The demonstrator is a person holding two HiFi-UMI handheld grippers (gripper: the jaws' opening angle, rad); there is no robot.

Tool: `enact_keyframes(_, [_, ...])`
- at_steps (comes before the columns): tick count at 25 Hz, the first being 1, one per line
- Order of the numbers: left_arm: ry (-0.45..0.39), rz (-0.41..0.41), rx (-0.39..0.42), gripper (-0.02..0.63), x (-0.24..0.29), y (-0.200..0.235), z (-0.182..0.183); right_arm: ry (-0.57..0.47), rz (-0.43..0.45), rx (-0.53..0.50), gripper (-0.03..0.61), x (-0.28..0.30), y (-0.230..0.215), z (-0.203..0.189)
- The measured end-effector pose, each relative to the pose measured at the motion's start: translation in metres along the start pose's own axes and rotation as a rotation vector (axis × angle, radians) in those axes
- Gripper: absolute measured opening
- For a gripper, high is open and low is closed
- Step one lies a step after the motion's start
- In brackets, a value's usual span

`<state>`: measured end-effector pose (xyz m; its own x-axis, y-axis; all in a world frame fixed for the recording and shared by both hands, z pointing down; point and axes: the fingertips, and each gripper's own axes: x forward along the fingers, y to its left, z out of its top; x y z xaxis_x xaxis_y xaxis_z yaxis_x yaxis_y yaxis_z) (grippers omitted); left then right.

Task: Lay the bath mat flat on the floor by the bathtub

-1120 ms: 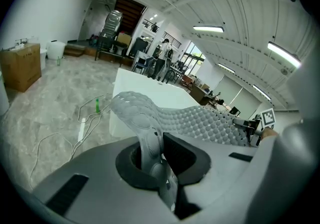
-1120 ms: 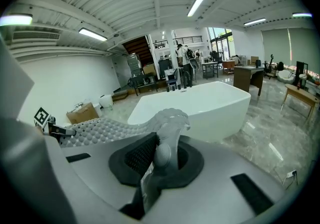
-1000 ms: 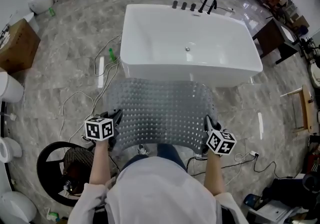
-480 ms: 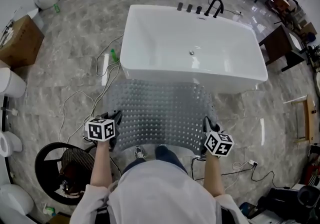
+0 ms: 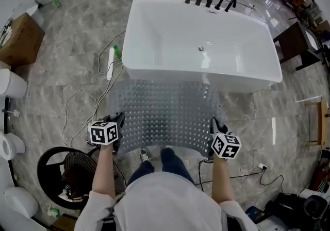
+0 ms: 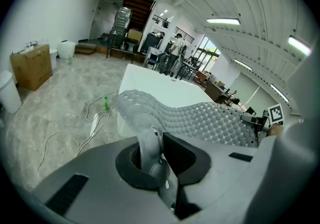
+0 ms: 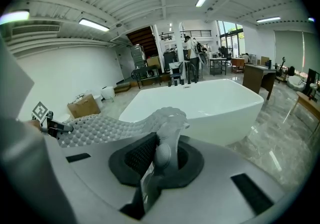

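The bath mat (image 5: 165, 114), clear-grey and covered in bumps and holes, is held spread out in front of the bathtub (image 5: 170, 29). Its far edge lines up along the tub's near wall; can't tell if that edge touches the floor (image 5: 62, 80). Each of the 2 near corners is pinched. The left gripper (image 5: 119, 121) has its jaws clamped tight on the left corner, the mat folding up out of them. The right gripper (image 5: 214, 124) is squeezed down on the right corner the same way. The person's shoes (image 5: 146, 155) sit just under the mat's near edge. White cables (image 5: 98, 98) trail over the marble floor to the left, with a green bottle (image 5: 116, 52) by the tub's left end and a cardboard box (image 5: 18, 39) further out.
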<state>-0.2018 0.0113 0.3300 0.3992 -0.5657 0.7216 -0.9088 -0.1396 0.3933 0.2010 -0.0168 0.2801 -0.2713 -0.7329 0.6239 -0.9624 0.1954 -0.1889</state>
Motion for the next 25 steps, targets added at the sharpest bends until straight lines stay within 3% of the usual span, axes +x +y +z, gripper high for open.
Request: enact_keyframes(25, [0.085,0.121,0.106,0.048,0.125,0.034,-0.023,0.089,-0.076,0.007,0.041,0.111,-0.065,-0.062])
